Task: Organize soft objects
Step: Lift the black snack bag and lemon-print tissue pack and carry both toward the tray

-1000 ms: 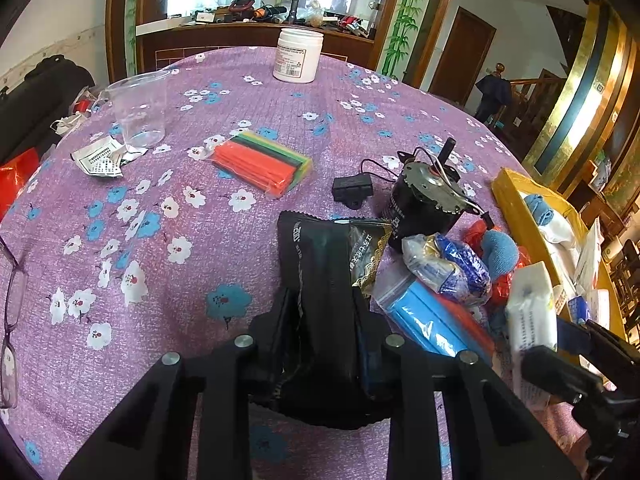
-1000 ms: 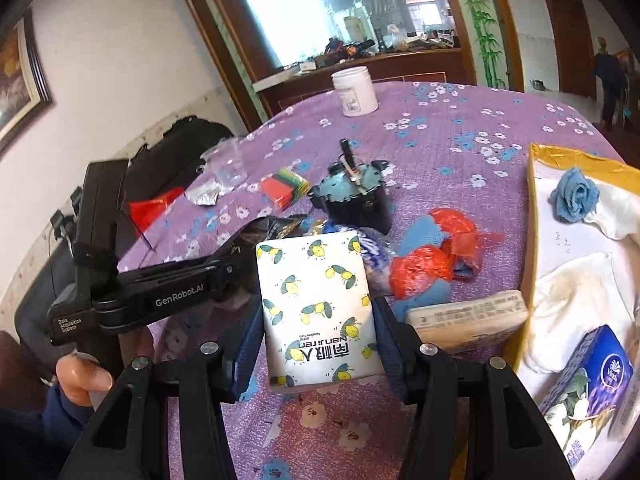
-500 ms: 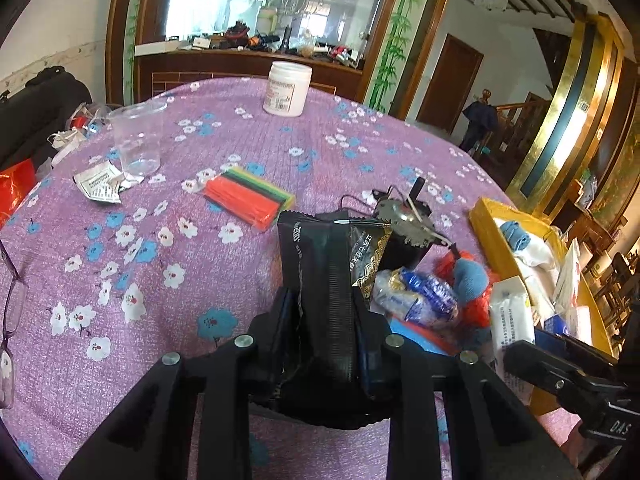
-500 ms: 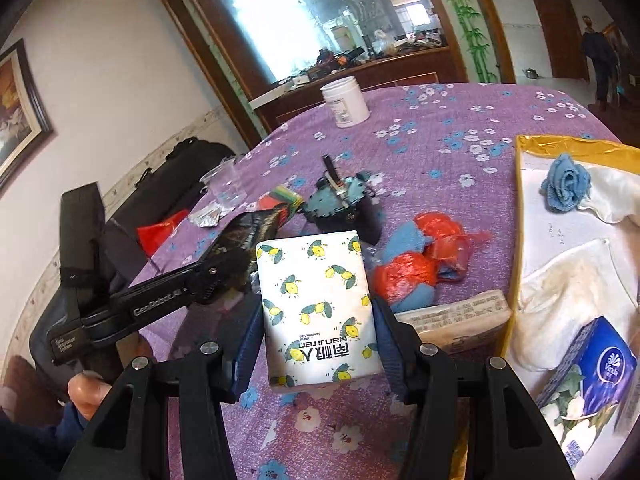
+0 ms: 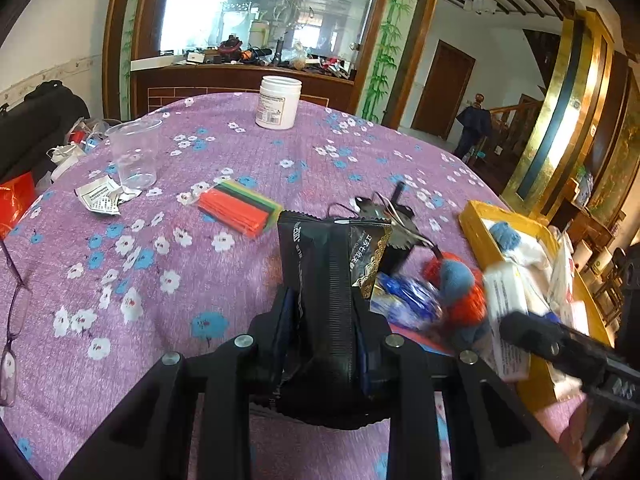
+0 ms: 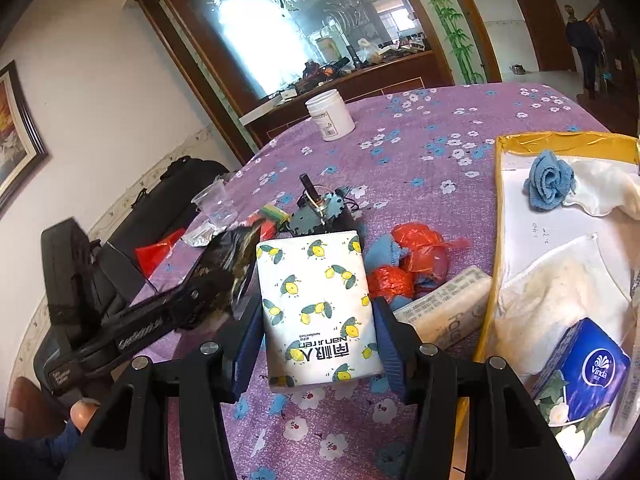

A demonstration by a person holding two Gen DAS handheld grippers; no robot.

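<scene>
- The left gripper (image 5: pixel 325 320) is held above the purple flowered table (image 5: pixel 168 272), pointing toward its far edge; in the right wrist view it reaches in from the left, blurred, with the holder's fingertips (image 6: pixel 82 414) at the lower left corner.
- Its jaws are clenched on a black snack pouch (image 5: pixel 332 280), which stands upright between the blue pads with its gold-patterned corner turned right and its crimped top edge uppermost.
- The right gripper (image 6: pixel 318 340) is raised over the table's near right part, aimed toward the far wall; in the left wrist view only a dark, blurred part of it crosses the lower right.
- It grasps a white tissue pack (image 6: pixel 316 304) printed with lemons, pinched at its sides by both pads and standing up out of the jaws.
- Just beyond the two held packs lies a heap on the cloth: red bags (image 6: pixel 416 256), a blue cloth (image 6: pixel 380 254), a long white packet (image 6: pixel 444 306) and a blue-and-white bag (image 5: pixel 408 300).
- A dark motor (image 6: pixel 320 216) with wires sits behind the heap.
- At the right, a yellow tray (image 6: pixel 560 142) holds a rolled blue towel (image 6: pixel 548 182), white cloths (image 6: pixel 556 284) and a blue Vinda pack (image 6: pixel 588 372).
- Farther out stand a white jar (image 5: pixel 279 102), a clear cup (image 5: pixel 134 156), a bundle of coloured sticks (image 5: pixel 240 208) and torn paper (image 5: pixel 100 200).
- Glasses (image 5: pixel 12 320) lie at the table's left edge.
</scene>
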